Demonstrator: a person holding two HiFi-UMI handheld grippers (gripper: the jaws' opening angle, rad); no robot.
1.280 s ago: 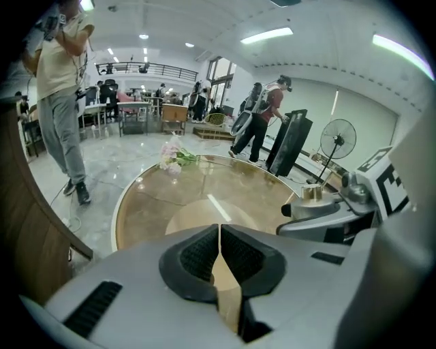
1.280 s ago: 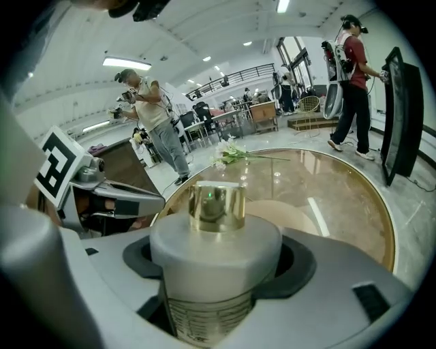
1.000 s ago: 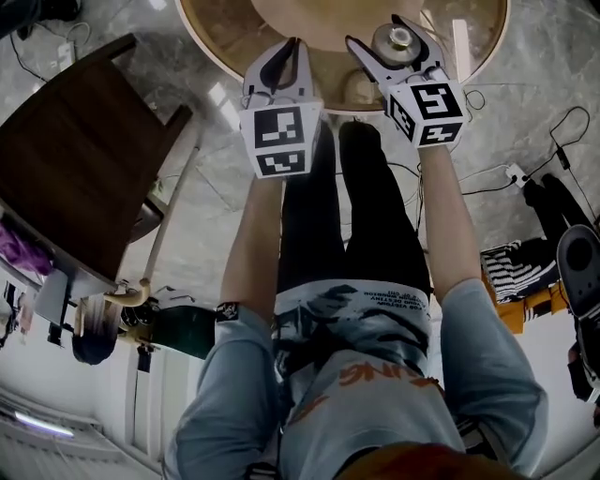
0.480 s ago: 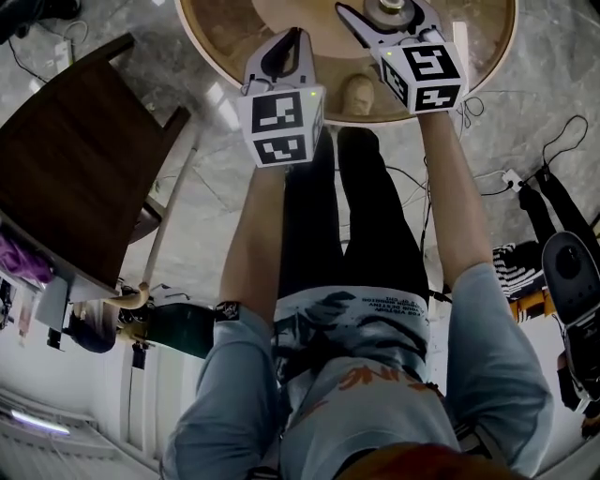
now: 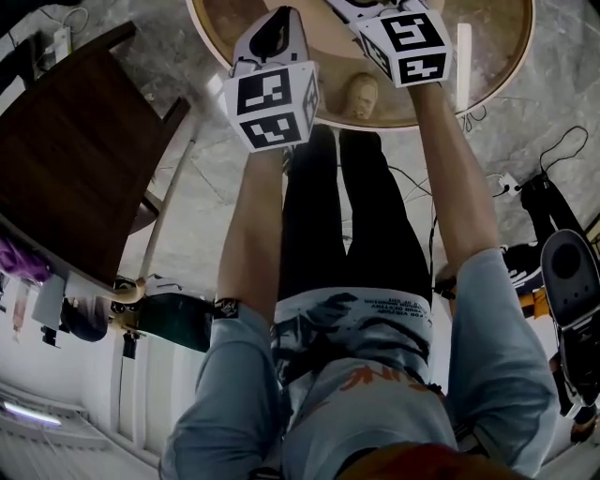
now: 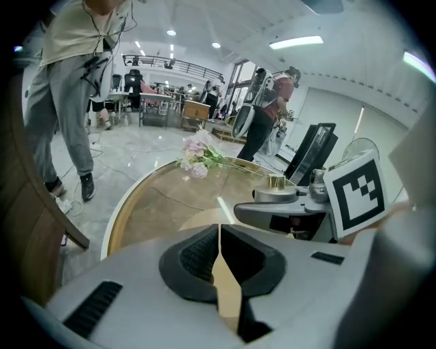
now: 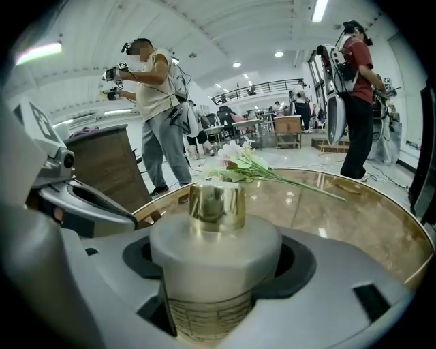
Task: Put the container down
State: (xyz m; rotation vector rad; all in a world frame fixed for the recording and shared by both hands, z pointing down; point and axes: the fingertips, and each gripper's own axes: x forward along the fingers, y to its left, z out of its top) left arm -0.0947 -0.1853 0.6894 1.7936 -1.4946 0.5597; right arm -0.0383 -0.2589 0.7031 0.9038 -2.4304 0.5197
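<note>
The container (image 7: 214,255) is a frosted white bottle with a gold neck and a ribbed glass base. My right gripper (image 7: 216,279) is shut on its body and holds it upright above the round table (image 7: 354,218). In the left gripper view the container (image 6: 275,193) shows to the right, sitting in the right gripper's jaws. My left gripper (image 6: 219,249) is shut with nothing between its jaws, over the table's near part. In the head view both grippers reach over the table's edge (image 5: 487,70). The left gripper (image 5: 278,23) is visible, and the right gripper's jaws run off the top.
A bunch of pale flowers (image 7: 240,163) lies on the table's far side. A small wooden figure (image 5: 359,94) sits at the near rim. A dark wooden chair (image 5: 75,159) stands at the left. People stand beyond the table (image 7: 160,116). Cables trail over the floor (image 5: 553,150).
Both grippers have moved forward over the table, away from the person's body. The container has passed out of the head view's top edge, still held in the right gripper.
</note>
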